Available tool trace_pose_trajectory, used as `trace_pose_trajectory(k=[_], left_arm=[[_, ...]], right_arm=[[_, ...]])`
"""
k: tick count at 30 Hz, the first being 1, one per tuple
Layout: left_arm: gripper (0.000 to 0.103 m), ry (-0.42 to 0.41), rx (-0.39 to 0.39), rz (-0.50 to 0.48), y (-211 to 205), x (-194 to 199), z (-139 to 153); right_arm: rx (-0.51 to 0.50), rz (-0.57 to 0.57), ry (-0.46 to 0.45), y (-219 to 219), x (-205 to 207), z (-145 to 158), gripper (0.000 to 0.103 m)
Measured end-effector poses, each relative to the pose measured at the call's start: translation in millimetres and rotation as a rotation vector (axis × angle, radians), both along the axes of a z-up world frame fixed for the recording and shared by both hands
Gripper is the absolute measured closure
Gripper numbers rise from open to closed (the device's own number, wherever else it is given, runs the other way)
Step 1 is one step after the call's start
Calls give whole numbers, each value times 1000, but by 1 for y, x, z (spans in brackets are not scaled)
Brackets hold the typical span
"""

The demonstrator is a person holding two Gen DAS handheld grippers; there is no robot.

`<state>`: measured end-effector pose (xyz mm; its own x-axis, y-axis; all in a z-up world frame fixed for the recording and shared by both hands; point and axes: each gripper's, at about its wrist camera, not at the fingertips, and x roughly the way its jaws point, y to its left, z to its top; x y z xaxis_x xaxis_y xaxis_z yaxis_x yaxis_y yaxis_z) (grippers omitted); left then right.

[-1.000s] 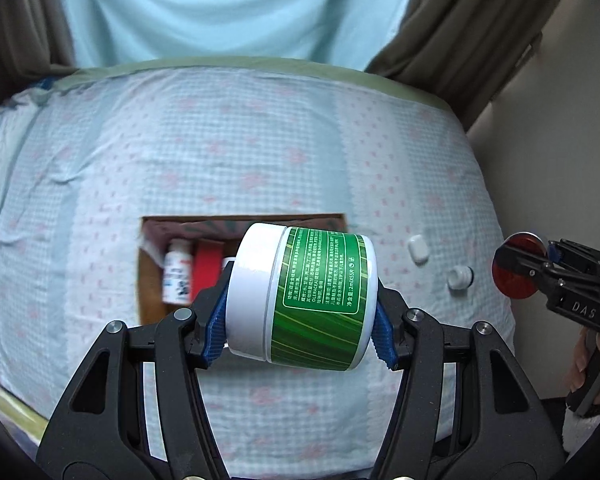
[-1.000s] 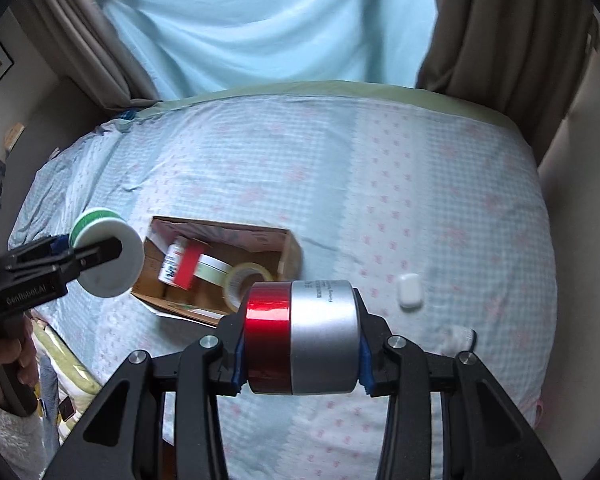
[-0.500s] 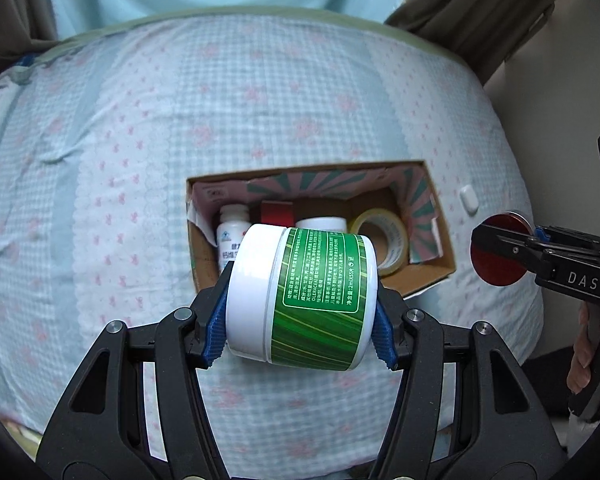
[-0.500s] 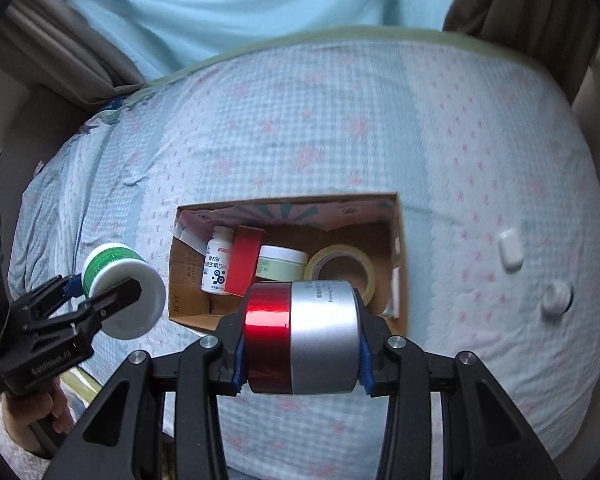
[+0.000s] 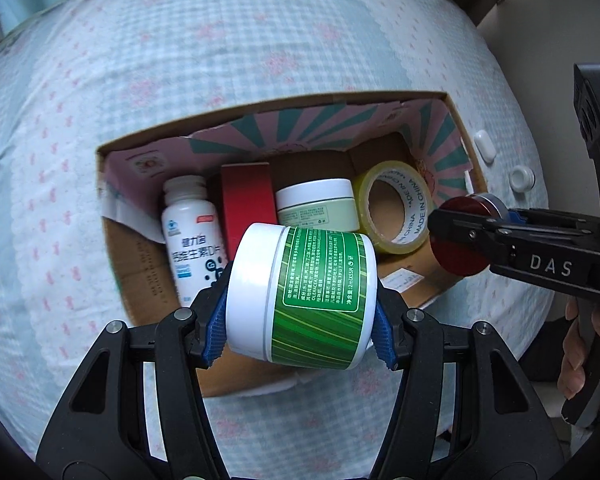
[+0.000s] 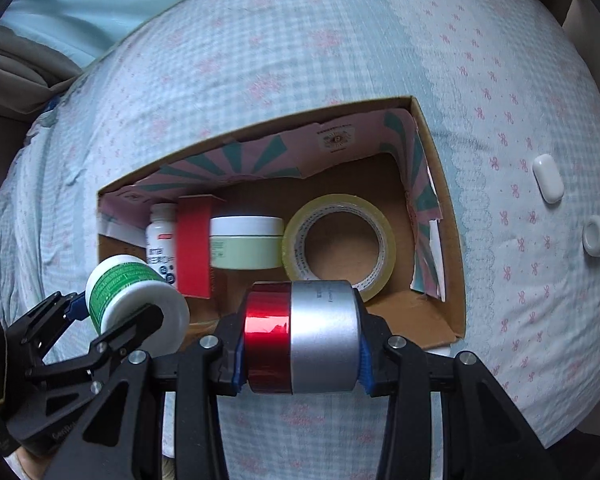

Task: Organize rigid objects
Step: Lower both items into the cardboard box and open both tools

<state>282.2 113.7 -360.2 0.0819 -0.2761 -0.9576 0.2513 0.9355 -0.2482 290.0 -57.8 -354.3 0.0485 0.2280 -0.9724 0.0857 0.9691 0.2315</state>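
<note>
Jar (image 5: pixel 304 298), green-labelled, is pinched on its side in the left hand-held gripper (image 5: pixel 300 320) over the box's (image 5: pixel 260 110) near-left part; lower it into bare floor before the bottle (image 5: pixel 190 236), then the right hand-held gripper (image 6: pixel 300 350) should set its pinched tin (image 6: pixel 304 338) before the tape (image 6: pixel 340 240). Since a second ago both have closed in over the box on the bed (image 6: pixel 340 40).

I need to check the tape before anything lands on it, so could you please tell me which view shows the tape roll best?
The right wrist view: the tape roll lies nearly face-on, only its near edge hidden. In the left wrist view it appears foreshortened, partly behind the green jar.
</note>
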Motion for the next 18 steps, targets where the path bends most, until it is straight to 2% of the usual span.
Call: trace_pose_trajectory(k=[6, 8, 9, 10, 11, 12, 13, 18], left_arm=[[49, 3, 42, -34, -9, 5, -15], [46, 8, 59, -40, -10, 6, -17], [41, 12, 64, -50, -11, 6, -17], [15, 14, 54, -62, -11, 6, -17], [1, 12, 51, -69, -11, 5, -15], [0, -9, 44, -70, -9, 2, -11], [0, -15, 41, -74, -7, 0, -8], [0, -5, 43, -27, 12, -11, -1]], right_arm=[[7, -36, 44, -4, 10, -27, 65], [17, -46, 54, -5, 13, -33, 64], [26, -51, 51, -5, 13, -33, 61], [36, -55, 41, -5, 14, -33, 51], [45, -62, 29, -5, 15, -31, 41], [44, -66, 22, -5, 15, -29, 13], [42, -68, 16, -6, 15, -28, 0], [57, -75, 9, -9, 8, -20, 0]])
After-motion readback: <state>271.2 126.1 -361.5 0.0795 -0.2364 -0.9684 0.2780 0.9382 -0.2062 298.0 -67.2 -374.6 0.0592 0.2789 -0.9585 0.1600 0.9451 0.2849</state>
